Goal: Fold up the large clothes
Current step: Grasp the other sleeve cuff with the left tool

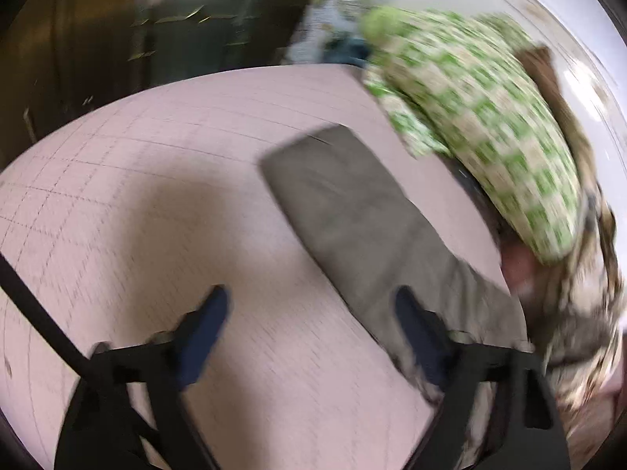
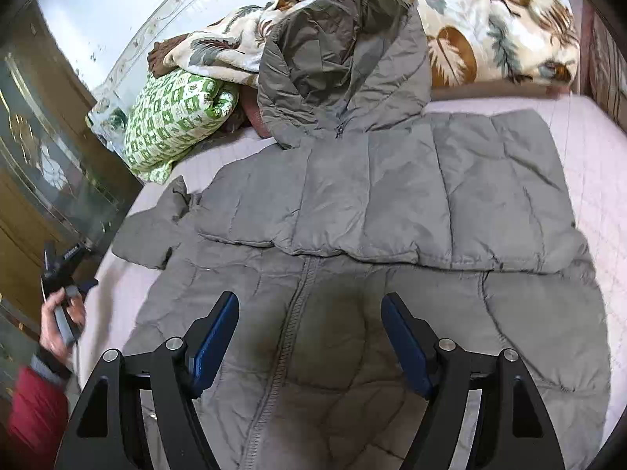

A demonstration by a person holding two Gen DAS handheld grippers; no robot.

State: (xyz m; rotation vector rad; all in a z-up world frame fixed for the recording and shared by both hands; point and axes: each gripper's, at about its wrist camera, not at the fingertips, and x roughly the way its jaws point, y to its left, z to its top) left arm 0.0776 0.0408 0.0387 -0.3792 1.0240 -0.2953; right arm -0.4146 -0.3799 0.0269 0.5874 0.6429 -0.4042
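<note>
In the right wrist view, at the far left edge, the person's left hand grips the handle of the left gripper, which sits off the side of the bed; its fingers are too small there to judge. The left wrist view is blurred by motion, but there the left gripper has its 2 blue-padded fingers spread wide, with nothing between them, above the pink grid-patterned sheet. A flat grey sleeve of the jacket runs diagonally under its right finger.

Moving right, the grey quilted jacket lies spread across the bed, zipper side up, with 1 sleeve folded across the chest and the other sleeve end crumpled toward the left edge. Its hood rests against a leaf-print blanket, just right of a green checked pillow.

The right gripper hangs over the jacket's lower front, its jaws wide apart and holding nothing.
</note>
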